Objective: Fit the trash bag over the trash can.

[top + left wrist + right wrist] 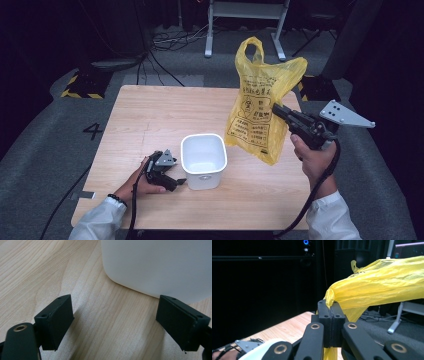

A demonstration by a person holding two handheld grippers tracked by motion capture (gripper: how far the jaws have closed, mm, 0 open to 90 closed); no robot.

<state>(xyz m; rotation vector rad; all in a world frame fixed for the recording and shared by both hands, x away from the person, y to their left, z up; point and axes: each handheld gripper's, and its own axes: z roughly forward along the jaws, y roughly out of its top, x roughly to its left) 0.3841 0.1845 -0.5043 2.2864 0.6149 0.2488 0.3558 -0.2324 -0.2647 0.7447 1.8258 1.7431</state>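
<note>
Above the table's [150, 120] right side, the yellow plastic bag [257, 100] hangs in the air, pinched at its edge by the right gripper [276, 110], whose jaws are pressed together on the film. Black print and a round emblem cover the bag's face, too small to read. Beside the white bin [202, 159], the left gripper [176, 182] rests low with jaws spread wide and nothing between them. The left gripper view cuts off the bin's top.
</note>
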